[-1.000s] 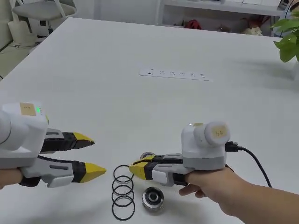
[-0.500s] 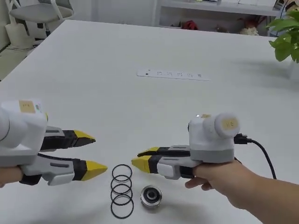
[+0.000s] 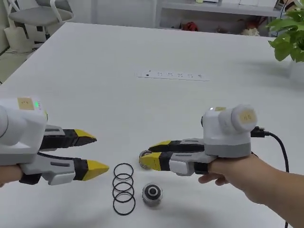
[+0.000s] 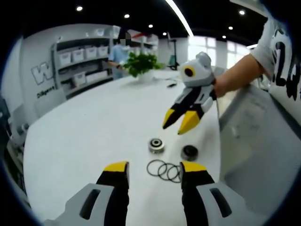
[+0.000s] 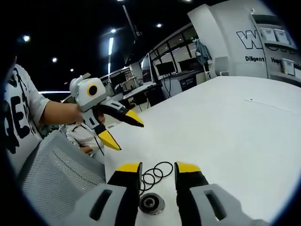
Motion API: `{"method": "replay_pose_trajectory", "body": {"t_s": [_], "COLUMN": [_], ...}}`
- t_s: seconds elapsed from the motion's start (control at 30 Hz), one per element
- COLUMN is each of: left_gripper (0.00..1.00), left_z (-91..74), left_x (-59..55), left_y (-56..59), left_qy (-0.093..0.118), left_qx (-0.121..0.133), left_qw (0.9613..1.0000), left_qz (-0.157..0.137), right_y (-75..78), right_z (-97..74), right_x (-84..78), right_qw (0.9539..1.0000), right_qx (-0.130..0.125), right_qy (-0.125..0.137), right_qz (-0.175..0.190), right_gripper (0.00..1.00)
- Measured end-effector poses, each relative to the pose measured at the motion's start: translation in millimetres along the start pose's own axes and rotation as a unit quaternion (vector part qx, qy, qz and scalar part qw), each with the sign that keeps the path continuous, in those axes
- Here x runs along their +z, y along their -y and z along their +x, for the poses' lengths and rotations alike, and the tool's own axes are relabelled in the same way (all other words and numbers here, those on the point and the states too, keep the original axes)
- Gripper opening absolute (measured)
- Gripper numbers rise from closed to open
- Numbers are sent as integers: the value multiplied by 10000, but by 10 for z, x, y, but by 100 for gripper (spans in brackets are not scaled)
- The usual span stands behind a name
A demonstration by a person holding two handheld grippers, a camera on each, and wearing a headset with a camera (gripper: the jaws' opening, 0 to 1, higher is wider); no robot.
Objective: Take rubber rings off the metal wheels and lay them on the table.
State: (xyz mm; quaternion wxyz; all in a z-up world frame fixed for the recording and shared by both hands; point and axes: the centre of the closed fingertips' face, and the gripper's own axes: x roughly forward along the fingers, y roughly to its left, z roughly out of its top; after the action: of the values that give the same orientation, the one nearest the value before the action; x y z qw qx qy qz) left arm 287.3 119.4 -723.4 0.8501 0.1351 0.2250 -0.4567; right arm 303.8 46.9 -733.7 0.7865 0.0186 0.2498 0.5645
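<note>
Several black rubber rings (image 3: 123, 188) lie in an overlapping row on the white table (image 3: 142, 104). Just right of them sits a metal wheel (image 3: 152, 194). A second wheel (image 3: 143, 157) rests farther back, beside the lower tip of my right gripper (image 3: 152, 153), which is open and holds nothing. My left gripper (image 3: 97, 153) hovers left of the rings, open and empty. The left gripper view has its own jaws (image 4: 154, 166) over the rings (image 4: 164, 169), both wheels (image 4: 156, 145) (image 4: 189, 151) beyond them. In the right gripper view the rings (image 5: 155, 175) and one wheel (image 5: 151, 203) lie between its jaws (image 5: 158, 167).
A white power strip (image 3: 172, 75) lies flat mid-table. A potted plant (image 3: 287, 42) stands at the far right edge. Shelves and a chair are beyond the far edge. A black cable (image 3: 280, 152) trails from the right gripper.
My right gripper has risen and drawn back to the right, its jaws a little wider. The left gripper has hardly moved. Rings and near wheel stay in place.
</note>
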Motion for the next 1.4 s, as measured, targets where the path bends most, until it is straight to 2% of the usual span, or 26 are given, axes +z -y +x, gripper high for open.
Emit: {"method": "replay_pose_trajectory", "body": {"t_s": [0.27, 0.5, 0.8, 1.03, 1.4], "left_gripper": [46, 52, 56, 60, 62], "left_z": [-88, -150, -202, -233, -284], "left_x": [70, 83, 92, 66, 60], "left_y": [84, 171, 242, 256, 270], "left_qy": [69, 6, -11, -57, -95], "left_qx": [61, 56, 71, 98, 129], "left_qw": [9999, 10000, 10000, 9999, 9999], "left_qz": [42, 53, 39, 38, 45], "right_y": [-58, -63, -64, -21, 34], "right_z": [-173, -318, -506, -645, -793], "right_x": [-4, -6, -127, -271, -352], "right_qw": [9998, 9993, 9965, 9931, 9908], "right_qx": [-57, -150, -231, -319, -457], "right_qy": [-36, -52, -281, -504, -596], "right_qz": [-161, -337, -749, -1011, -1125], "right_gripper": [34, 45, 56, 59, 65]}}
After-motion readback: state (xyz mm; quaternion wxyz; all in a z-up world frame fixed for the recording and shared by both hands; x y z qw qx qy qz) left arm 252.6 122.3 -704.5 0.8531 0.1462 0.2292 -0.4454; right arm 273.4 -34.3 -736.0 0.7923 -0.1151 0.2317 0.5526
